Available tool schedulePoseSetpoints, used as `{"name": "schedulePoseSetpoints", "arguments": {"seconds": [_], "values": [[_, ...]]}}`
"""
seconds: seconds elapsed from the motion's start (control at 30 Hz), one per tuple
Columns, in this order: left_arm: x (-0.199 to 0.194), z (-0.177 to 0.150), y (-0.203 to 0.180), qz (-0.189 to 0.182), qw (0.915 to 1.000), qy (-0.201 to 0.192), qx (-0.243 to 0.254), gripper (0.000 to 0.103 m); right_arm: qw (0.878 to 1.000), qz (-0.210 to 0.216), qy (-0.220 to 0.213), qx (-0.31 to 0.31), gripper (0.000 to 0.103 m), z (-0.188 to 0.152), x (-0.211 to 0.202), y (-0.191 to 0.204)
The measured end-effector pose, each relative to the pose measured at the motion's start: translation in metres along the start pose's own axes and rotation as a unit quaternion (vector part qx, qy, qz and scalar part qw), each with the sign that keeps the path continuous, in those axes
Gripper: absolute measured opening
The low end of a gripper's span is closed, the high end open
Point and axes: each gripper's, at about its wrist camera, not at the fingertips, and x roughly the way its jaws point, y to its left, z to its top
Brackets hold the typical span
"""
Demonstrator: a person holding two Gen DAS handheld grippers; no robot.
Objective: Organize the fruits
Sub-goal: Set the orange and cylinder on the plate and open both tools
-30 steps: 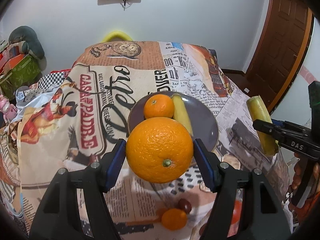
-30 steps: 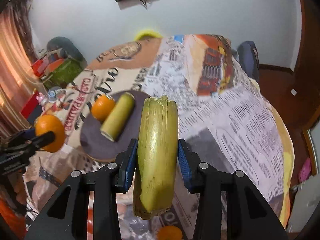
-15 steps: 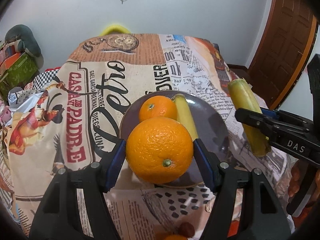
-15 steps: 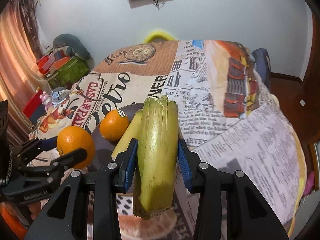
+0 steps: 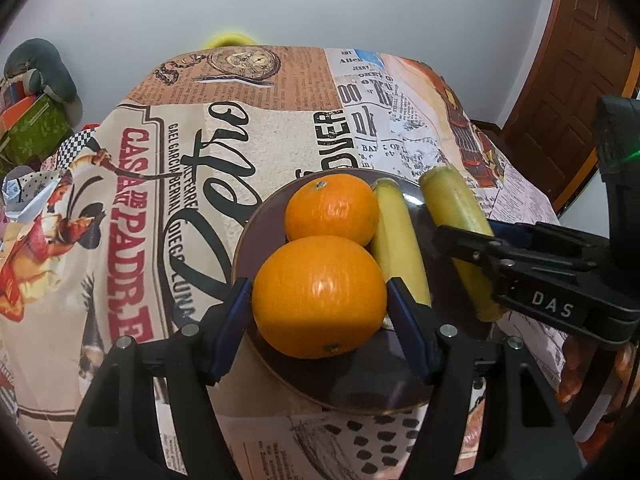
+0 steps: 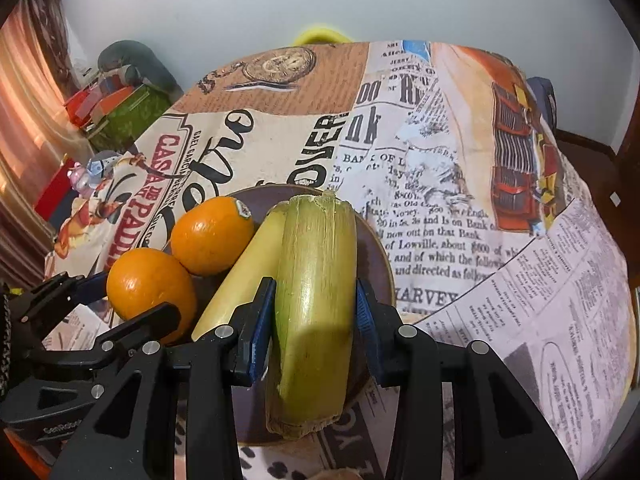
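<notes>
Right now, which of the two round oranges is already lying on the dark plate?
The farther round orange, lying free on the dark plate beside a yellow stalk piece. The nearer round orange is clamped in the left gripper.

Oranges: two, one orange (image 5: 319, 296) over the plate's near edge and a second orange (image 5: 332, 208) toward its far edge. Yellow-green cut stalk pieces: two, one stalk piece (image 6: 316, 292) over the plate's right side and another stalk piece (image 6: 244, 276) at its middle. Plates: one dark plate (image 5: 360, 384). Grippers: two.
</notes>
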Motion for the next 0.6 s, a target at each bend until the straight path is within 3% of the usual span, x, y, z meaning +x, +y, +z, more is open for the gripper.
{"name": "schedulePoseSetpoints", "arguments": {"seconds": [0.6], "values": [[-0.012, 0.002, -0.004, -0.007, 0.9999, -0.01, 0.005, 0.068, 1.0, -0.015, 0.009, -0.008, 0.041, -0.005, 0.0, 0.004]]}}
